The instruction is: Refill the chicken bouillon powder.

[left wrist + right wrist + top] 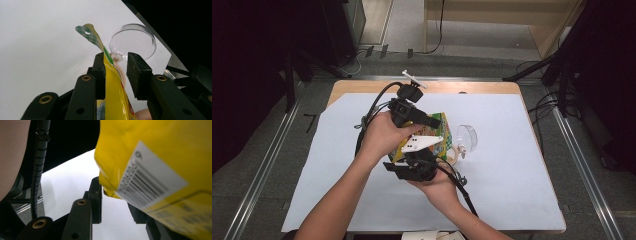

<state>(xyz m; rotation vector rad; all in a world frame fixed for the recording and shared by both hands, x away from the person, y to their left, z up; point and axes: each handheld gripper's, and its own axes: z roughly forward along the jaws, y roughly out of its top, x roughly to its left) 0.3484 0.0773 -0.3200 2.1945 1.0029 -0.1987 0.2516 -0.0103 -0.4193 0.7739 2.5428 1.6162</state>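
Item: yellow snack bag [438, 134], held up above the white-covered surface [512, 165] at its middle, between both tongs. Left tongs [115, 65]: spread, the bag's edge lying against the left pad, the right pad clear of it. Right tongs [116, 202]: bag's lower corner between the jaws; grip cannot be told. Clear plastic cup [133, 41] on its side just behind the bag.
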